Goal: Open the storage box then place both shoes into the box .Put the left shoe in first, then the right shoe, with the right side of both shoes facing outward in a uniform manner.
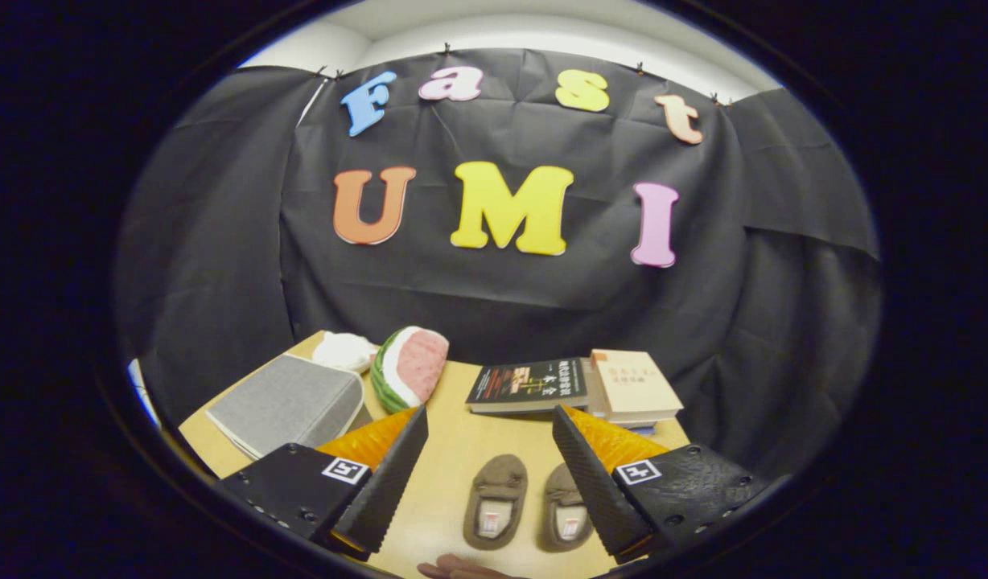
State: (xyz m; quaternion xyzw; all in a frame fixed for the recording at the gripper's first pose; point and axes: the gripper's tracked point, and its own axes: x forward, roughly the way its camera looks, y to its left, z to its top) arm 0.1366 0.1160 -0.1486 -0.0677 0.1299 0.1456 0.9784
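Gripper (pixel 490 482) wide open, holding nothing. Two shoes (pixel 530 503) lie side by side on the table (pixel 462 450) between the fingers — likely soft, light; grip the left shoe's heel rim.

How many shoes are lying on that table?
2. Both brown slippers lie side by side on the table between the open gripper's fingers: the left slipper and the right slipper, partly hidden by one finger.

Two shoes (pixel 530 503) lie side by side at the table's (pixel 454 474) near edge; box (pixel 289 402) far left, books (pixel 578 386) far right.
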